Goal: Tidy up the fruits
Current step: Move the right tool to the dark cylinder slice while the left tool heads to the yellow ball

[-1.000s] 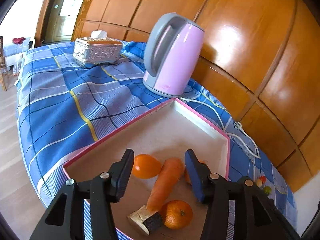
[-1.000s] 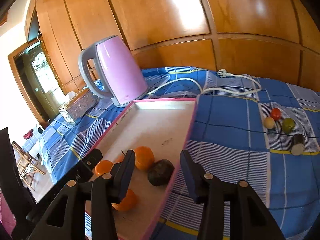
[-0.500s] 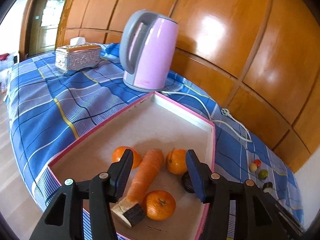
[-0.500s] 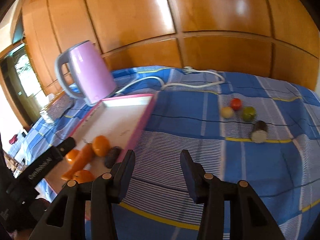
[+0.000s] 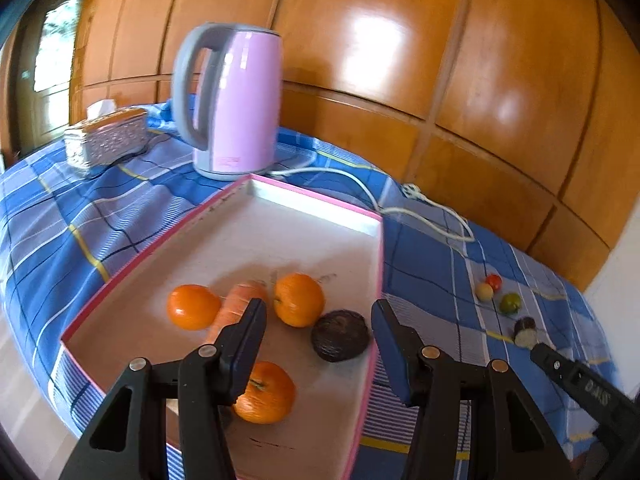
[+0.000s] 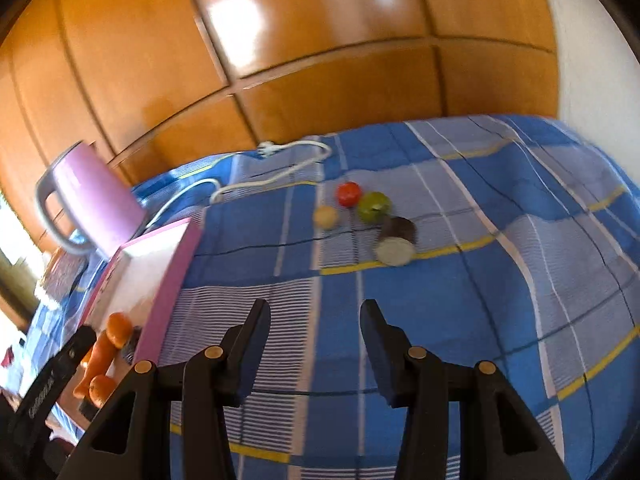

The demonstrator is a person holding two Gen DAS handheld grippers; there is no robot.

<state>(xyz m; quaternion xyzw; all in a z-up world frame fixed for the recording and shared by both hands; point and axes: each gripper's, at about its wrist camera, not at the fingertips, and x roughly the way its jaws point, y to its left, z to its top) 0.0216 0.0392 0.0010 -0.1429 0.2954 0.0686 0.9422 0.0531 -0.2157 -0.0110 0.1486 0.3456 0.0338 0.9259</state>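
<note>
While both spread wide, left gripper (image 5: 318, 320) over the tray (image 5: 378, 248), right gripper (image 6: 314, 320) above the tablecloth (image 6: 460, 300)

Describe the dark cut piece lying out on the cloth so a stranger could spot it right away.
Start at the pink tray and look right across the blue checked cloth to four small items. The cut piece is nearest the camera, below the green ball: a dark stub with a pale flat face, unlike its round neighbours.

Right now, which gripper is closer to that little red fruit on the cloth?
Right. The right gripper faces the red fruit across bare cloth; the left gripper hangs over the tray, off to its side.
</note>
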